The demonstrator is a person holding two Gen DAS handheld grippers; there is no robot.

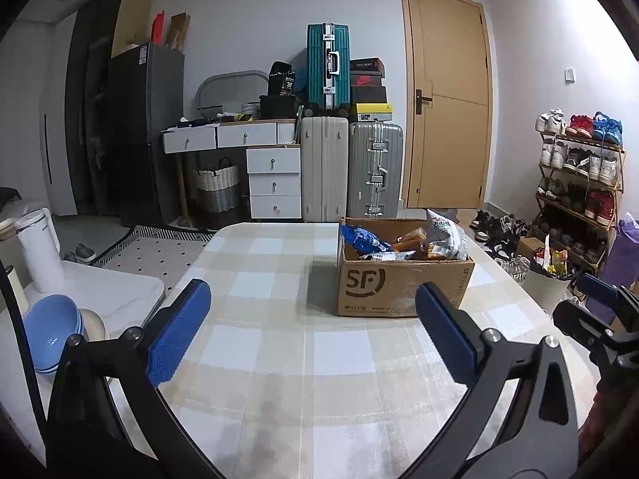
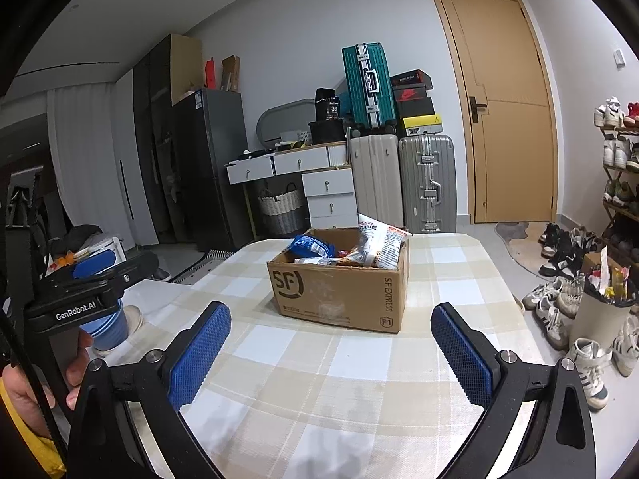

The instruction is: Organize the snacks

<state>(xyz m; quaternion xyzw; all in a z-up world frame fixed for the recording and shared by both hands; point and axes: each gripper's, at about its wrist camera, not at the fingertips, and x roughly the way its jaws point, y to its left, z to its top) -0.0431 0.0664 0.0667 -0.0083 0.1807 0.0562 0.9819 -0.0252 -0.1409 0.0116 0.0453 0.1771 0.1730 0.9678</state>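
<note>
A brown SF cardboard box (image 1: 403,285) stands on the checked tablecloth (image 1: 279,359), open at the top and filled with snack packets. A blue packet (image 1: 365,237) and a white and red bag (image 1: 447,235) stick out of it. The box also shows in the right wrist view (image 2: 339,291), with the blue packet (image 2: 311,245) and the white bag (image 2: 379,245). My left gripper (image 1: 313,315) is open and empty, short of the box. My right gripper (image 2: 331,333) is open and empty, just in front of the box.
Blue bowls (image 1: 50,329) and a white kettle (image 1: 38,249) stand on a side table at the left. Suitcases (image 1: 351,171), drawers and a door stand behind. A shoe rack (image 1: 579,183), loose shoes and a bin (image 2: 599,311) lie to the right.
</note>
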